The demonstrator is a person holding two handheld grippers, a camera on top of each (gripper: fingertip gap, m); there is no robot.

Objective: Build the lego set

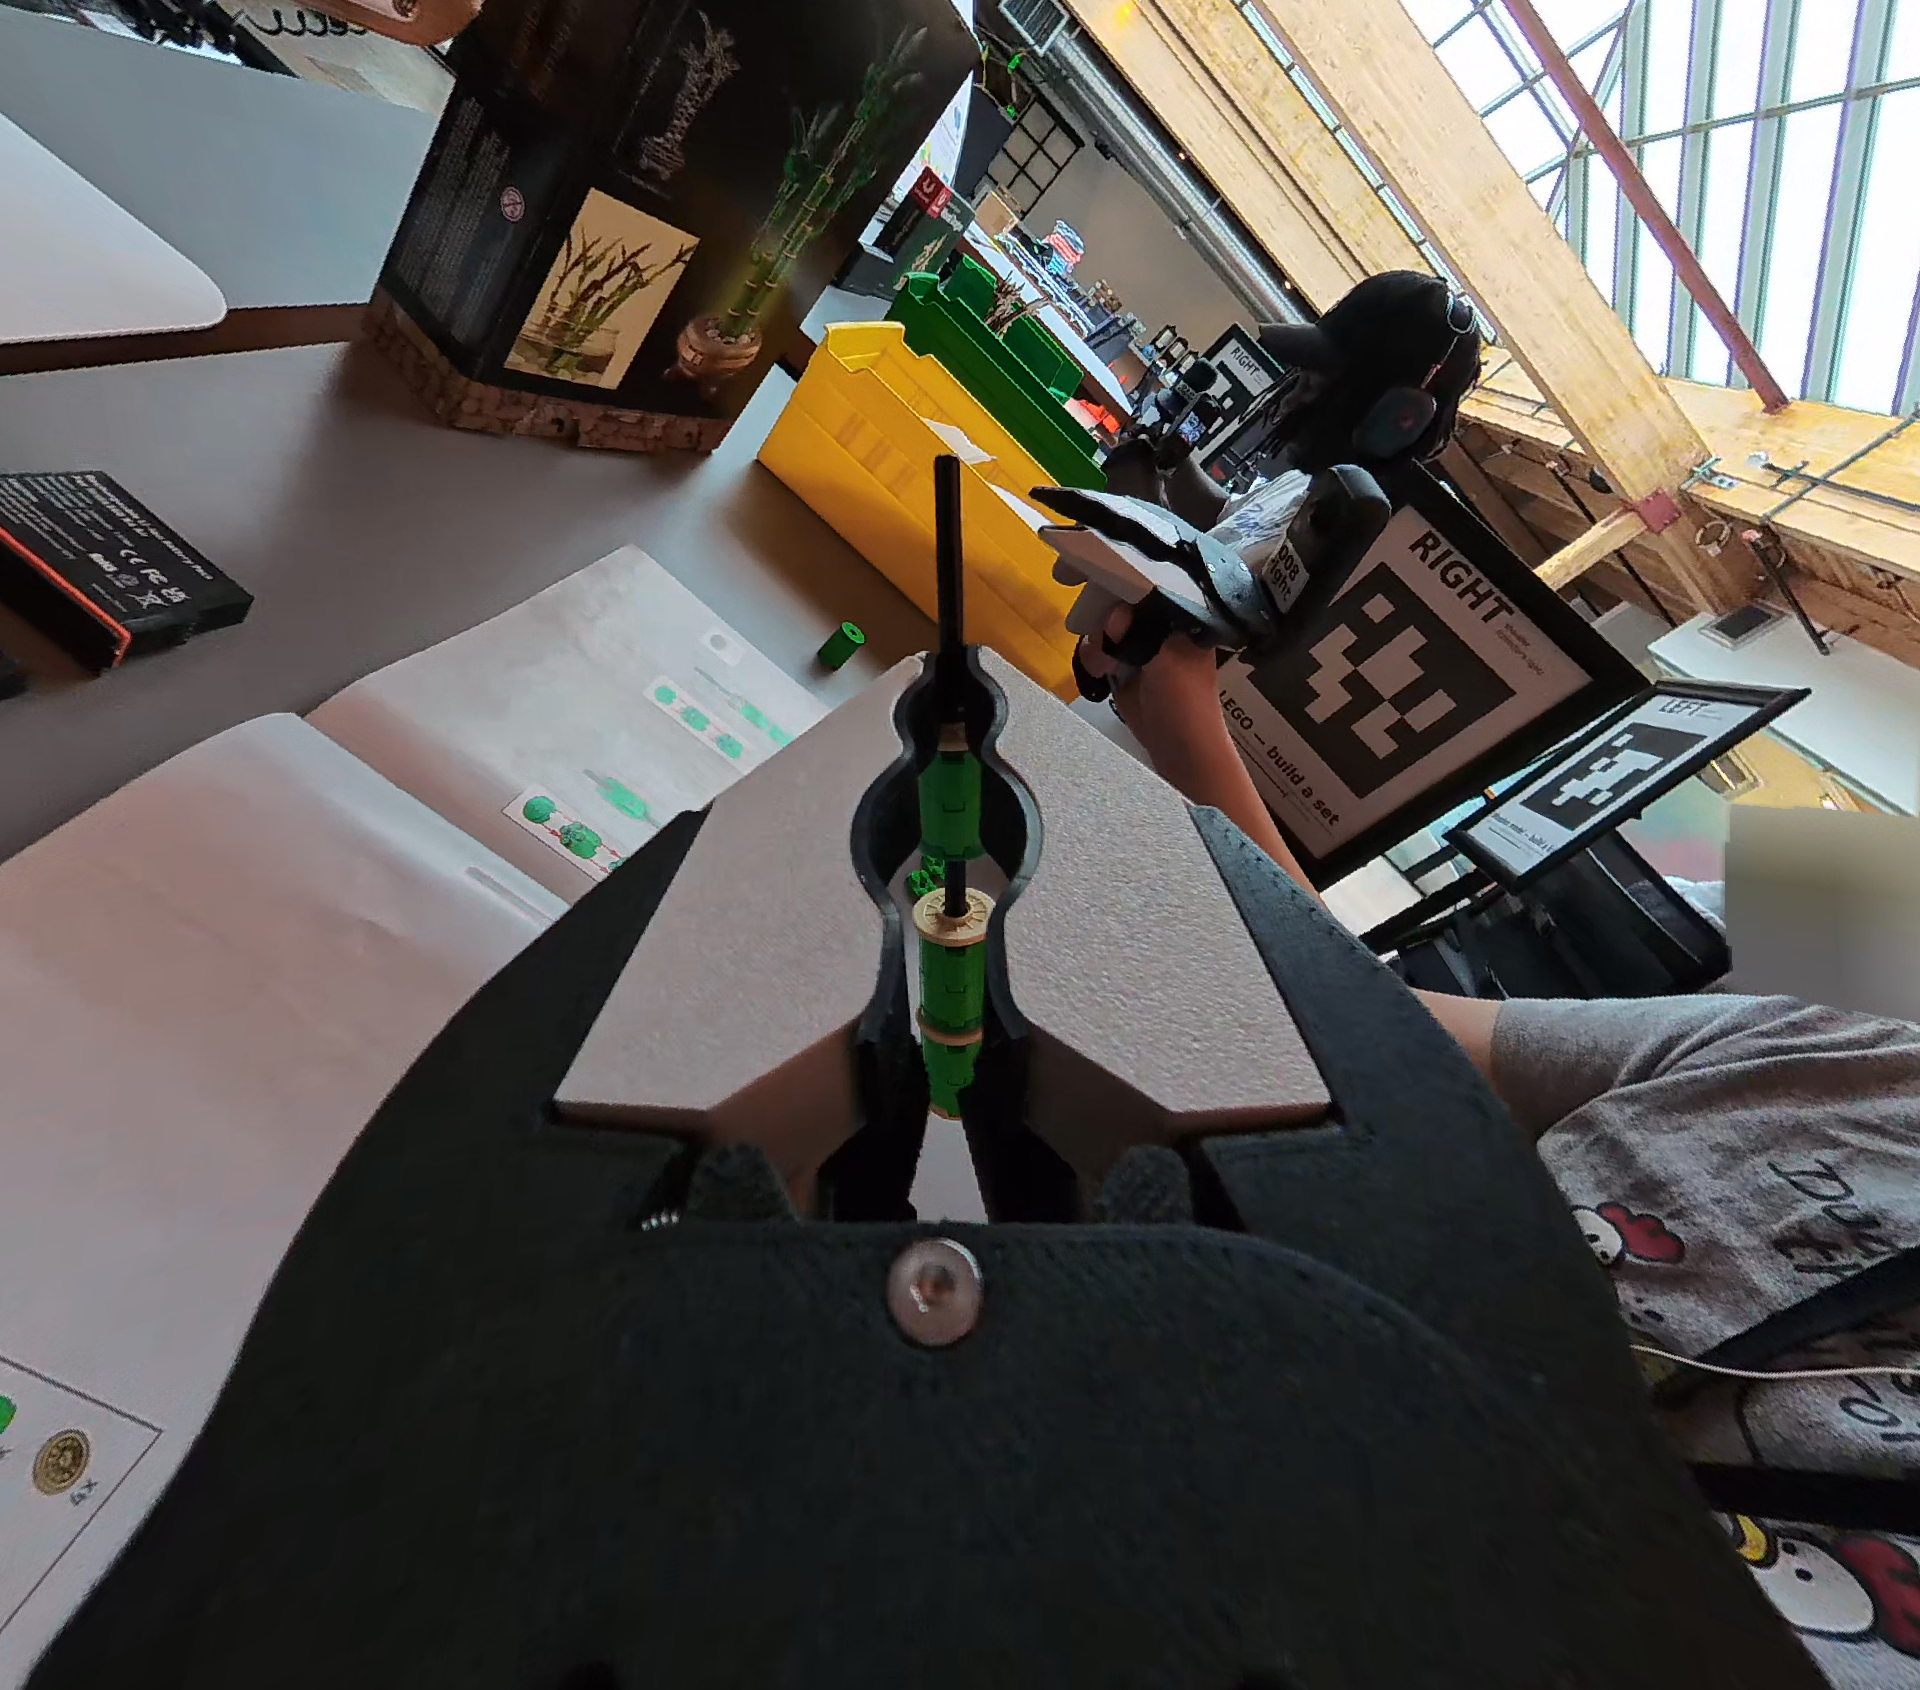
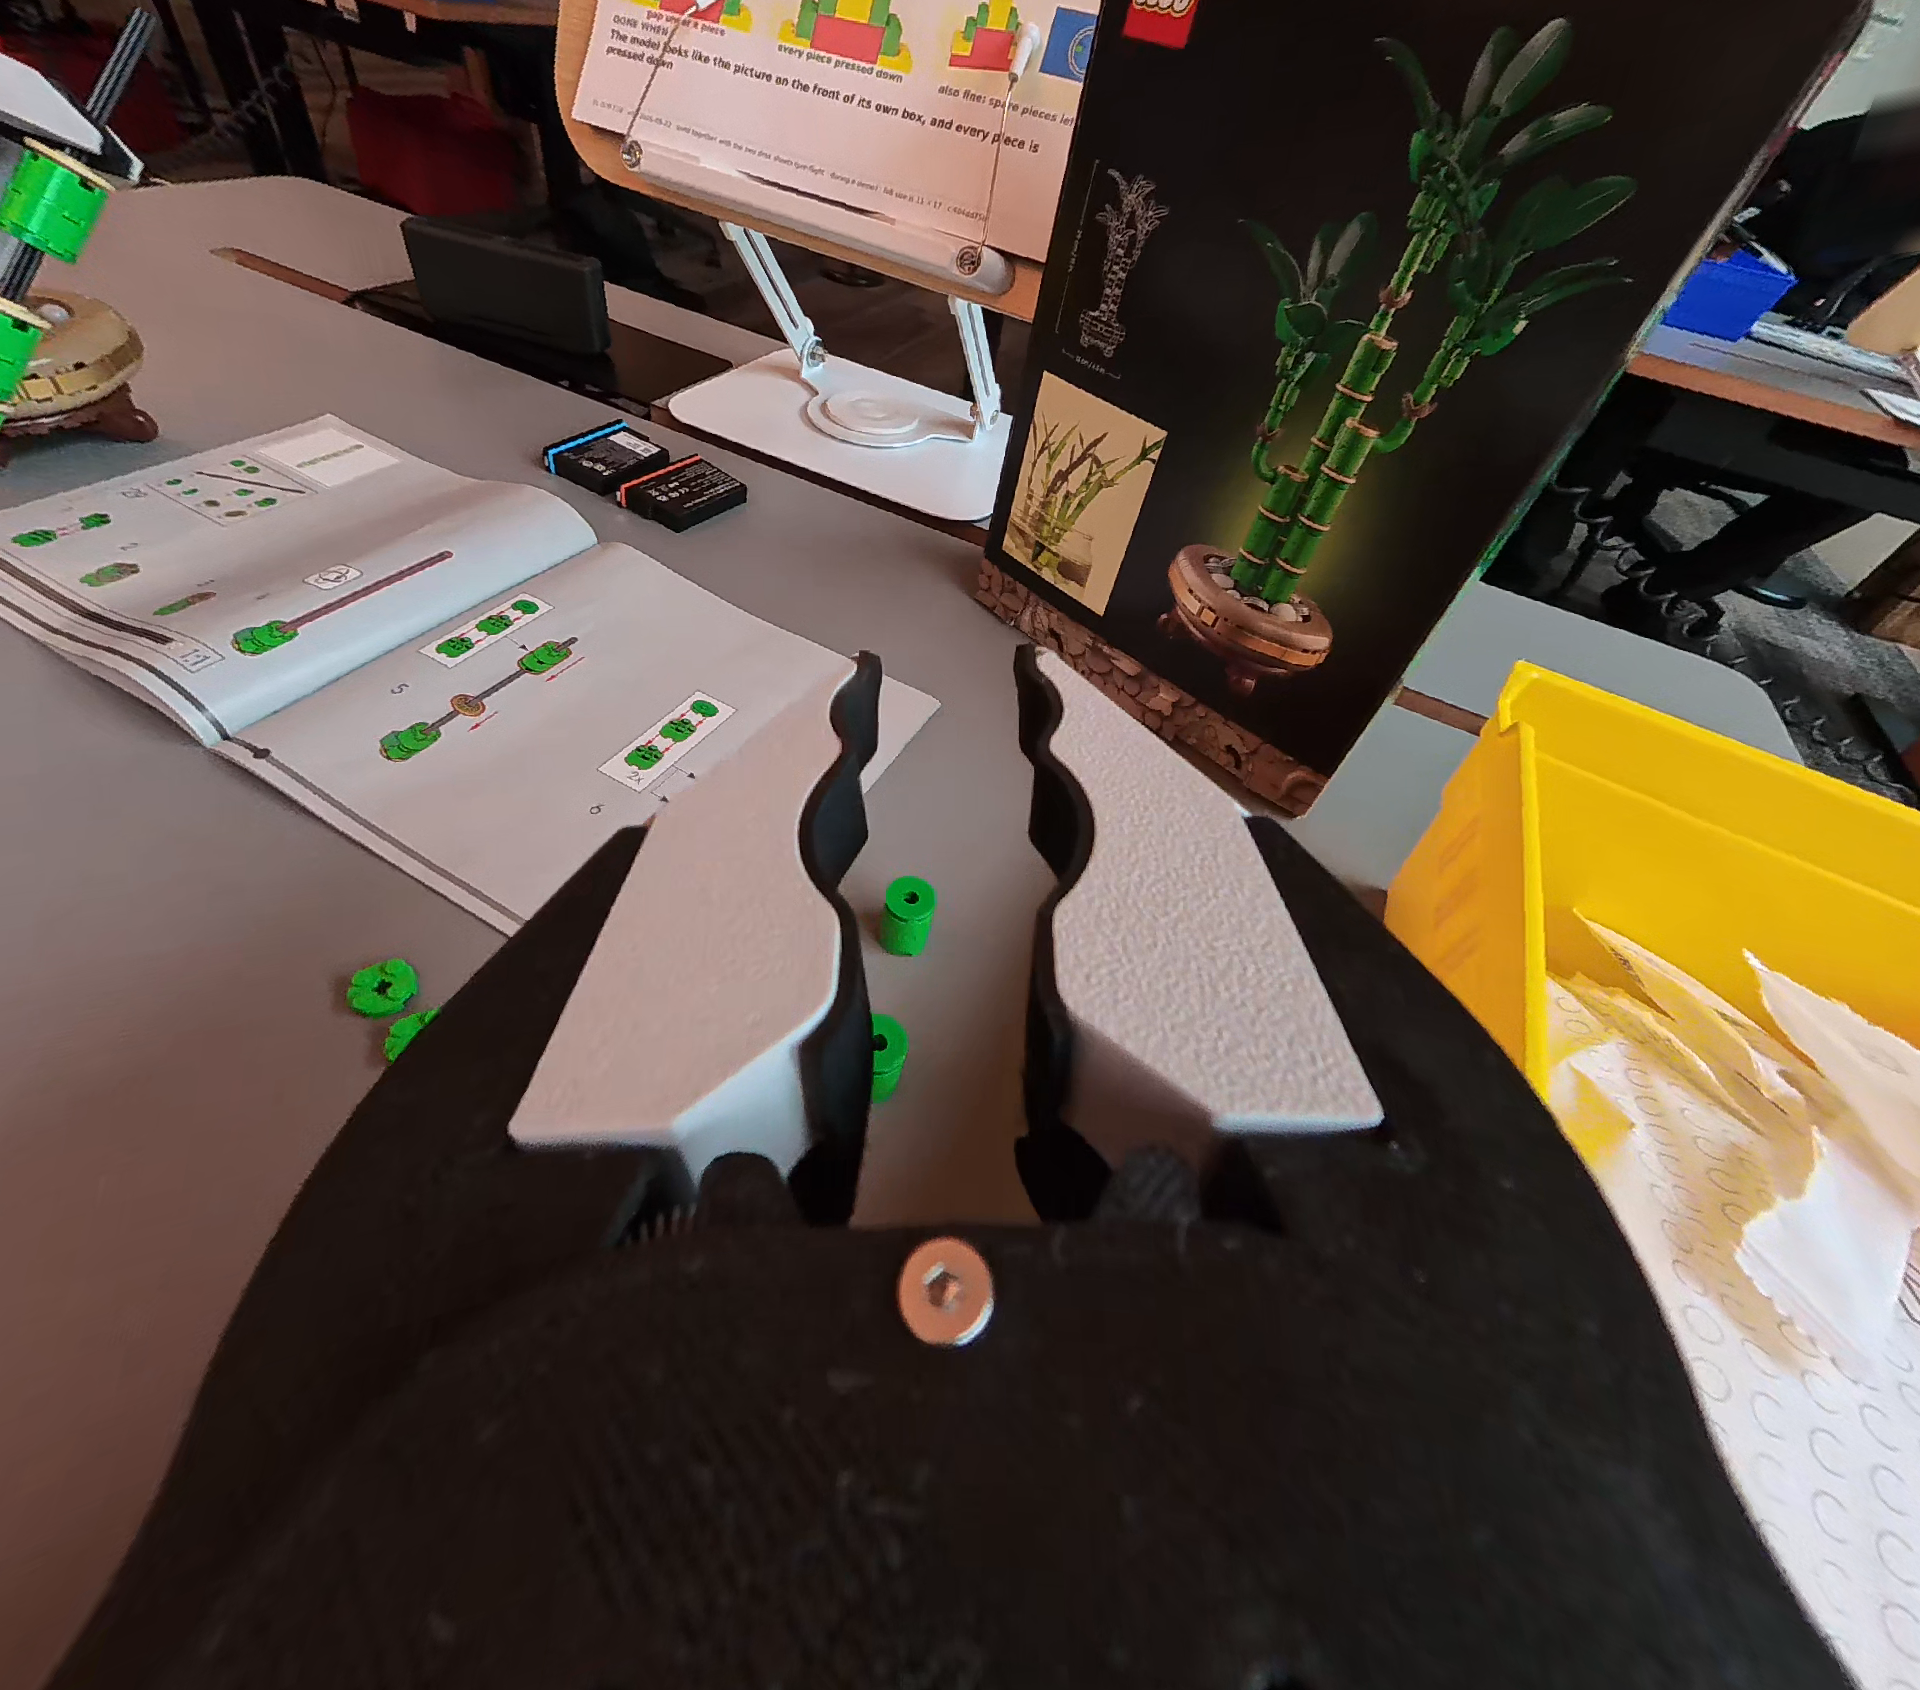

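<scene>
My left gripper (image 1: 948, 674) is shut on a bamboo stalk (image 1: 950, 793) made of green cylinders and tan discs on a black axle (image 1: 948, 560) that sticks out past the fingertips. The stalk also shows at the left edge of the right wrist view (image 2: 47, 206), above a gold and brown pot base (image 2: 73, 373). My right gripper (image 2: 948, 664) is open and empty, low over the table. A green cylinder (image 2: 907, 913) stands between its fingers, untouched. A second green cylinder (image 2: 886, 1056) is partly hidden behind the left finger. The right gripper shows farther off in the left wrist view (image 1: 1049, 518).
The open instruction booklet (image 2: 416, 632) lies left of the right gripper, with two loose green round pieces (image 2: 382, 986) near it. The set's box (image 2: 1403, 310) stands behind, a yellow bin (image 2: 1662, 809) of paper bags at right. Two batteries (image 2: 644, 477) and a sheet stand (image 2: 852, 414) sit farther back. Some 30 cm of space lies between my two pairs of fingers.
</scene>
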